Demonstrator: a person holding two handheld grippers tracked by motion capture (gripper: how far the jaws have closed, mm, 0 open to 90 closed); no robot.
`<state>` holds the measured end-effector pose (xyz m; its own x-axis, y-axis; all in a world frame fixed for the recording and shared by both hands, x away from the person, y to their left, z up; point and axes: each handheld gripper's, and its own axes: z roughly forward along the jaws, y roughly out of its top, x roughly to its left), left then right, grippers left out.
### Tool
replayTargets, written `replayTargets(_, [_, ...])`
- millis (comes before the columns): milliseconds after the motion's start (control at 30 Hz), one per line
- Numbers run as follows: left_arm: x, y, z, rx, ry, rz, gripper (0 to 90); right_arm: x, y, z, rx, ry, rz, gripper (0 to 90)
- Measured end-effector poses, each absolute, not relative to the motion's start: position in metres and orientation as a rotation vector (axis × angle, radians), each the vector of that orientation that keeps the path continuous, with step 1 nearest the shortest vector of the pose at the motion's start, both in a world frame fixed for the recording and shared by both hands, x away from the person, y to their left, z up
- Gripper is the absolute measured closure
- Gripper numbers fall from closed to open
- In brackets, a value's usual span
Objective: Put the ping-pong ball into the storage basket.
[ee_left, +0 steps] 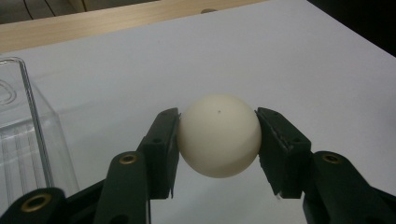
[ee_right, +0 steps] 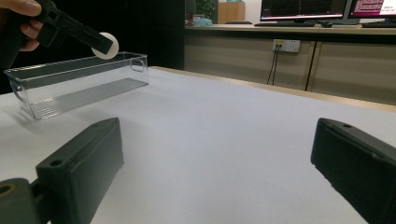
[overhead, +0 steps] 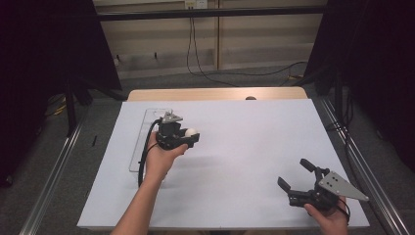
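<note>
Left gripper (overhead: 188, 136) fingers clamp a white ball (overhead: 190, 132) beside the clear tray (overhead: 142, 147); right gripper (overhead: 296, 178) fingers spread wide.

White sheet (overhead: 244, 147) covers the table under both tongs; bare wood edge (overhead: 215, 94) at its far side. Beyond that, grey floor (overhead: 161, 81), beige panelled wall (overhead: 254, 44), wall socket (overhead: 195, 4) with 2 cables (overhead: 191, 49) hanging down. Dark curtains (overhead: 44, 49) flank both sides. Monitors (ee_right: 303, 9) ahead of the right tongs, on a counter.
</note>
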<state>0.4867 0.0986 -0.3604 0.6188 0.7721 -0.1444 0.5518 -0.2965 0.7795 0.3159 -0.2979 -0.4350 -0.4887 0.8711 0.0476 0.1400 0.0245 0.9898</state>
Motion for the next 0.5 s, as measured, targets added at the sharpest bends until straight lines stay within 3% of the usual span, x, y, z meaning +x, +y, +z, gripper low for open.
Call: replayTargets(500, [0.4866,0.1014,-0.3582,1.968,1.064,0.321,51.1,0.3156,-0.2982,-0.4346,1.043,1.685,1.515,1.9])
